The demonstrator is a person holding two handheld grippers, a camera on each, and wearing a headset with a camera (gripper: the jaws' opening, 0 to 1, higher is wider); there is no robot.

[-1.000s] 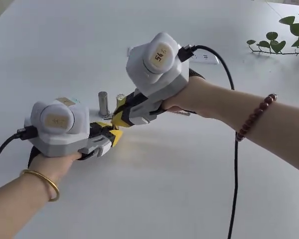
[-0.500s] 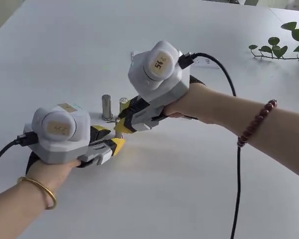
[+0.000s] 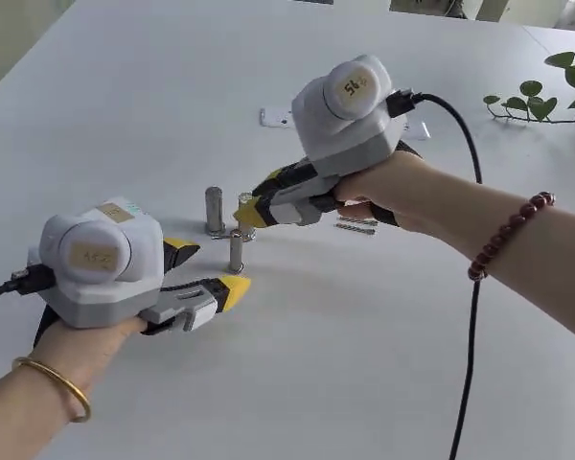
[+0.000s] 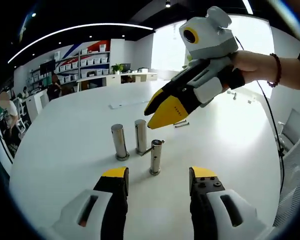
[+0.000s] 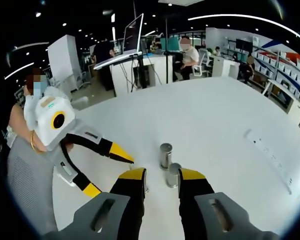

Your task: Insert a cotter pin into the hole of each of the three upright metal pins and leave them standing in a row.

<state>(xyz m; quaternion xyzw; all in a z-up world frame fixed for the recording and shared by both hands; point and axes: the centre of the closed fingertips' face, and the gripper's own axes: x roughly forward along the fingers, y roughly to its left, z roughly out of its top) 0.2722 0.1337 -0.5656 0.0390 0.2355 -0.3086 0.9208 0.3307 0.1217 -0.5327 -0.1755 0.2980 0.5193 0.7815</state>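
Left hand-held gripper point(image 3: 213, 266) released. Right hand-held gripper point(image 3: 252, 213) is near three metal pins point(image 3: 236, 251), its grip unclear. Spare cotter pins point(image 3: 356, 226) and a plant point(image 3: 534, 88) lie beyond on the desk point(image 3: 316, 364).

The white tabletop point(image 3: 345, 364) runs wide and plain. A green leafy sprig point(image 3: 546, 91) lies at its far right edge. A long white power strip point(image 3: 273, 117) rests flat toward the far side. Behind, an office shows: stocked shelves point(image 4: 85, 62) and a monitor point(image 5: 127, 35) on a stand.
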